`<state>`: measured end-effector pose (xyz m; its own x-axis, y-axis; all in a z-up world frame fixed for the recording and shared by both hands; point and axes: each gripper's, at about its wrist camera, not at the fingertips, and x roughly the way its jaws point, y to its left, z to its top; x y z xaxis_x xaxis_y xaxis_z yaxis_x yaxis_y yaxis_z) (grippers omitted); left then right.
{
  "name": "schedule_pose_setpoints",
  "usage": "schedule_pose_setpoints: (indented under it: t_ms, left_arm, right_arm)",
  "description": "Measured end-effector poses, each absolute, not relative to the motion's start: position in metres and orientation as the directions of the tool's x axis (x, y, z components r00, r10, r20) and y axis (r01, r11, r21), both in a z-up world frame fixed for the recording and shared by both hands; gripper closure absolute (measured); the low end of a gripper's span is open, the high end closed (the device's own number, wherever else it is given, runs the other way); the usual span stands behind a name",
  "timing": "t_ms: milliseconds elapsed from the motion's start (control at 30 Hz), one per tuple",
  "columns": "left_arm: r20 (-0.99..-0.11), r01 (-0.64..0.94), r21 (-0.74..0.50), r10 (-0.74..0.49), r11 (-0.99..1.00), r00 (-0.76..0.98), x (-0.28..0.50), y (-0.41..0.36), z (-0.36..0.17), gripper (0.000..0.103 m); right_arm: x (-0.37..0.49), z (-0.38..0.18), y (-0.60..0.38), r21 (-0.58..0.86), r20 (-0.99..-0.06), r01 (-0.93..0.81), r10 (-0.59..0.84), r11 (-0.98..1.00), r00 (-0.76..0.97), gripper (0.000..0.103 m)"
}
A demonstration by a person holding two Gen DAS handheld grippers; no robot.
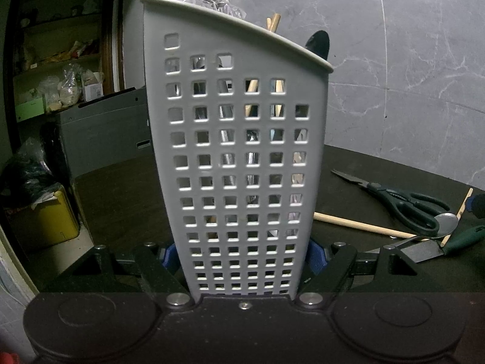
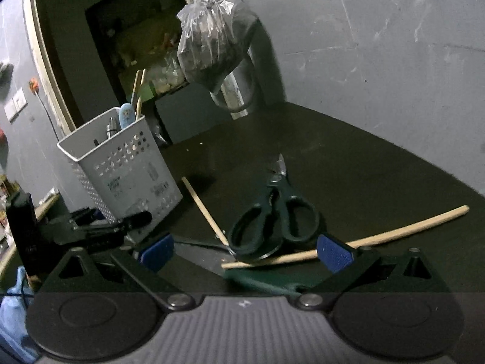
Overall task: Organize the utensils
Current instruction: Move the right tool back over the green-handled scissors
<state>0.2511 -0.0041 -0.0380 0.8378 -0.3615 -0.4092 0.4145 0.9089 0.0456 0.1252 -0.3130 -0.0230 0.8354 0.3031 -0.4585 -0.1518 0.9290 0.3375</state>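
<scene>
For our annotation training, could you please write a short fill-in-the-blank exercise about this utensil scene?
1. The left gripper is closed on the grey perforated ____.
2. The right gripper is ____, with nothing pressed between its pads.
3. The scissors on the dark table have ____ handles.
4. Two loose wooden ____ lie on the table near the scissors.

Missing words: utensil holder; open; dark green; chopsticks

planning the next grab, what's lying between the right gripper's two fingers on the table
In the right wrist view, the right gripper stands open over a pile: green-handled scissors, two crossed wooden chopsticks, and a knife's green handle.
</scene>
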Motion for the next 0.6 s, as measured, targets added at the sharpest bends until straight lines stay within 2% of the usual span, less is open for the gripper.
schedule_pose_setpoints:
  t_ms: [467,600]
  left_arm:
    - [-0.408,0.417,0.041,-0.365,0.908,0.837,0.252,-0.002,-0.038,0.023]
    - [-0.408,0.417,0.042,-0.366,0.908,0.836,0.253,-0.001,-0.038,0.023]
  right_arm:
    - [0.145,-0.033,-0.301,0.339,-0.475,-0.15,0.306,0.929,0.825,0.0]
    - [0.148,-0.034,-0.294,0.333,-0.476,-0.177,0.328,0.926,0.816,0.008]
